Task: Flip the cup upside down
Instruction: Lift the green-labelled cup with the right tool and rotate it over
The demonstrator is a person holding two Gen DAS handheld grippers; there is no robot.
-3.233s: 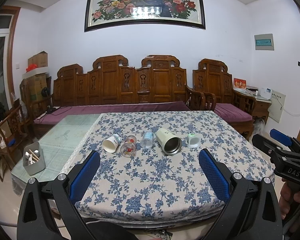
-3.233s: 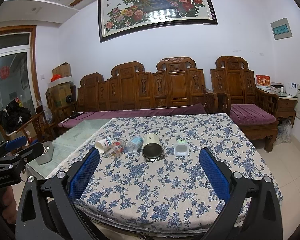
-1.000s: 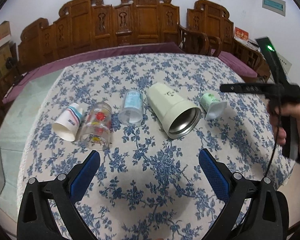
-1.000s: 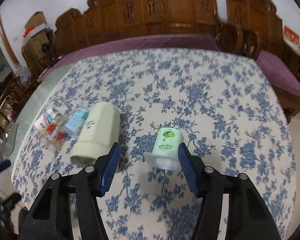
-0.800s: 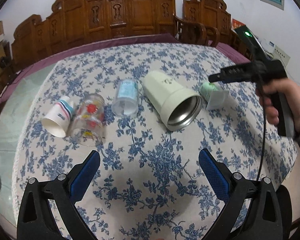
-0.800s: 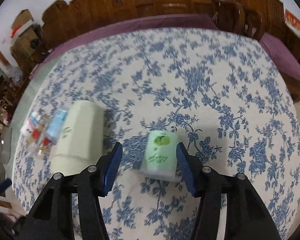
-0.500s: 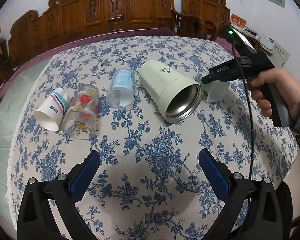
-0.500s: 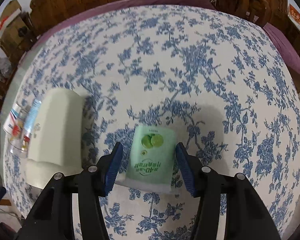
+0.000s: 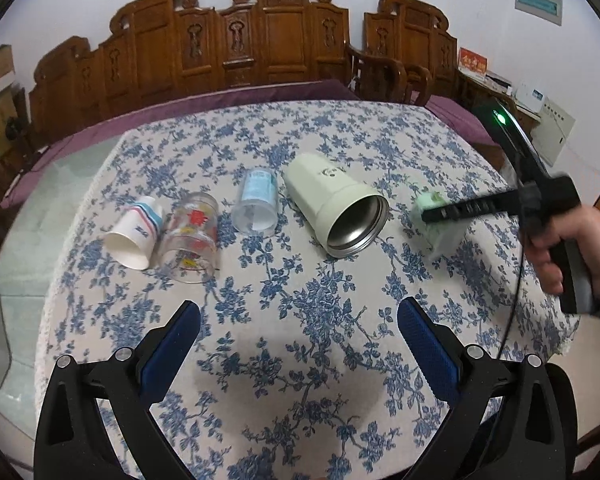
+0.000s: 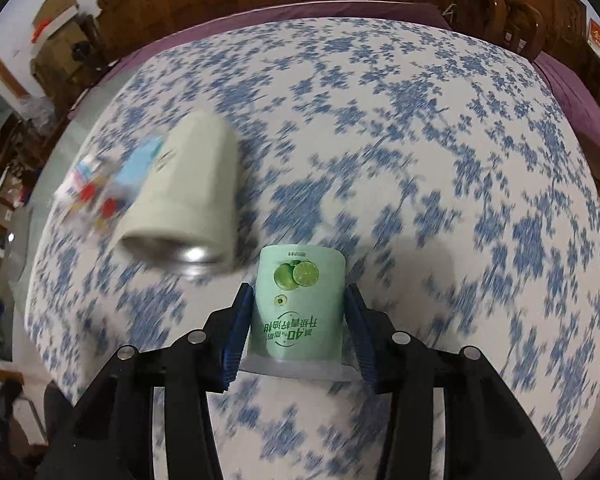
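Note:
A pale green lime-print yogurt cup (image 10: 298,308) lies on its side on the floral tablecloth, rim toward me. My right gripper (image 10: 298,322) is shut on the green cup, its blue pads pressed to both sides. In the left wrist view the same cup (image 9: 440,224) shows under the right gripper's black fingers (image 9: 468,208). My left gripper (image 9: 298,344) is open and empty, hovering above the near part of the table.
Several other cups lie on their sides in a row: a cream steel tumbler (image 9: 334,204), a clear plastic cup (image 9: 256,202), a printed glass (image 9: 190,236) and a paper cup (image 9: 134,232). The table's right edge (image 9: 568,344) is close. A wooden bench stands behind.
My right gripper has moved down over the green cup and closed onto it. The left gripper has drifted slightly and stays open.

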